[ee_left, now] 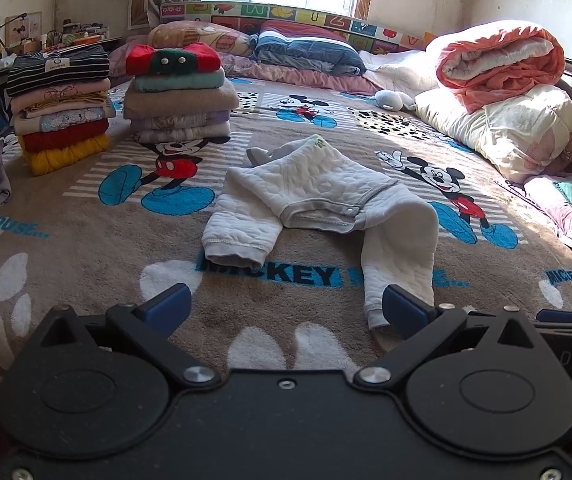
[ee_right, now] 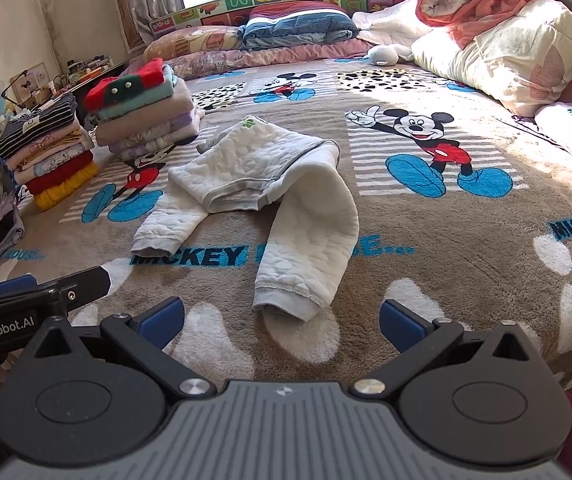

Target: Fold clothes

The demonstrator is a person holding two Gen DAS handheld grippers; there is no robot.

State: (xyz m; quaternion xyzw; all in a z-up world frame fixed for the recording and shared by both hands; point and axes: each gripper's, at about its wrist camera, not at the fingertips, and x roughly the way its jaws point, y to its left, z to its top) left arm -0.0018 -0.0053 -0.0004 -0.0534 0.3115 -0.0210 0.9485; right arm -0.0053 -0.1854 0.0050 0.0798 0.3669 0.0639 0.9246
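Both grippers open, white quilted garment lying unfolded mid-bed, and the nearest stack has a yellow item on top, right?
Not quite: in the left wrist view the yellow item sits at the bottom of that stack; a striped piece tops it. The left gripper, right gripper and garment are as stated.

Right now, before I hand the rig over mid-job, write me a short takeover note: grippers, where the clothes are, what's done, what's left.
Left gripper: open, empty, hovering over the blanket.
Right gripper: open, empty, just short of the near cuff.
White quilted garment: lying mid-bed, body bunched, both sleeves trailing toward the grippers, not yet folded.
Done: two folded stacks at far left, one topped by a striped top, the other by a red-and-green piece.
Left: flatten the white garment, fold it, probably add it to a stack.
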